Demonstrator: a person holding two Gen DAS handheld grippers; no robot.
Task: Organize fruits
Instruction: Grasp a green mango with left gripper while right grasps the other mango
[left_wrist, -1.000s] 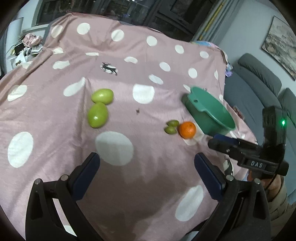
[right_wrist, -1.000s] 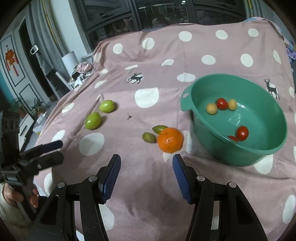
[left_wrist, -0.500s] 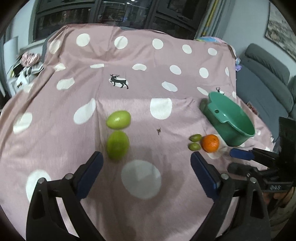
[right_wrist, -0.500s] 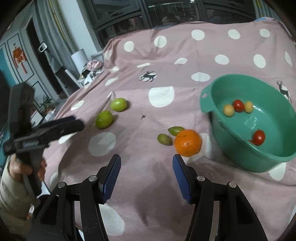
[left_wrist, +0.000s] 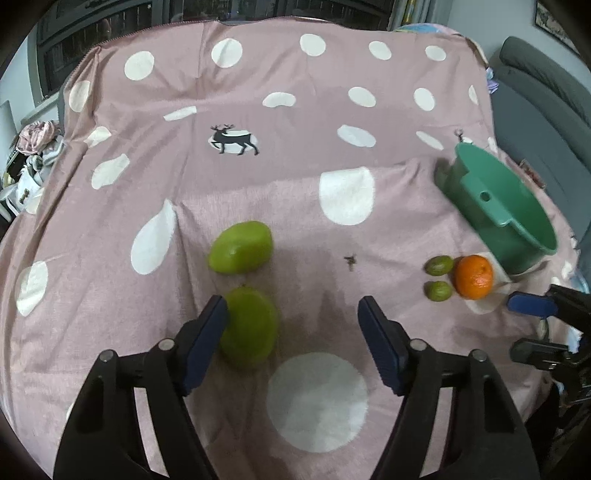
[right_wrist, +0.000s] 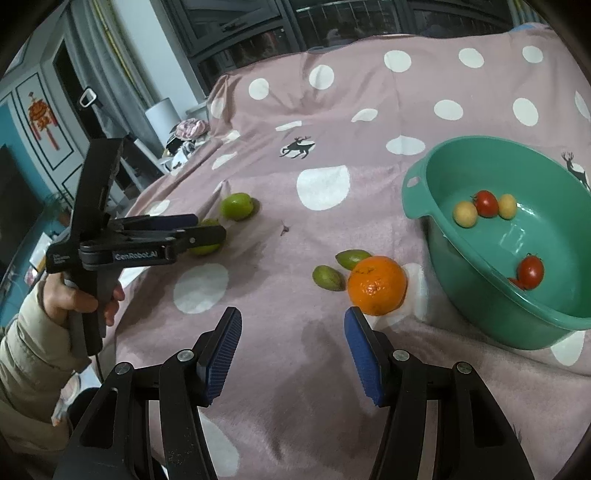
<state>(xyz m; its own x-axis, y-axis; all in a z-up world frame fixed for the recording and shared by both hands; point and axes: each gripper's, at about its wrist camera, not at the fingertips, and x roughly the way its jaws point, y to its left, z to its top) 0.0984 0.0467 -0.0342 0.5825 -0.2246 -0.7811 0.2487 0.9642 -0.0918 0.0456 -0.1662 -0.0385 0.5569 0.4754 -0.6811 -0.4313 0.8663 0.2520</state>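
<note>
Spread over the whole surface, a soft pink cloth (left_wrist: 295, 206) with a fuzzy nap, printed with white dots and small dark deer. In the lower centre of the left wrist view, left gripper (left_wrist: 293, 325) with its ribbed blue pads held wide apart, the left pad (left_wrist: 207, 339) just against the nearer green fruit (left_wrist: 251, 328), a smooth, plump oval lying between the fingers but not pinched. Just above it, a second green fruit (left_wrist: 241, 247), blunt and glossy. At mid right, two small olive-like green fruits (left_wrist: 438, 277) touching a dimpled orange (left_wrist: 474, 277), and above them a teal plastic basin (left_wrist: 502, 206) with a rolled rim and pierced handle tab. In the right wrist view, right gripper (right_wrist: 293, 350) low in the frame, fingers spread with nothing between them, the orange (right_wrist: 376, 286) just past the right pad. In the basin (right_wrist: 480, 295) at right, smooth round red and yellow cherry tomatoes (right_wrist: 484, 204) resting on the floor. At mid left, the left gripper (right_wrist: 205, 229) seen side-on, black and angular, closing around the green fruit (right_wrist: 207, 247).
</note>
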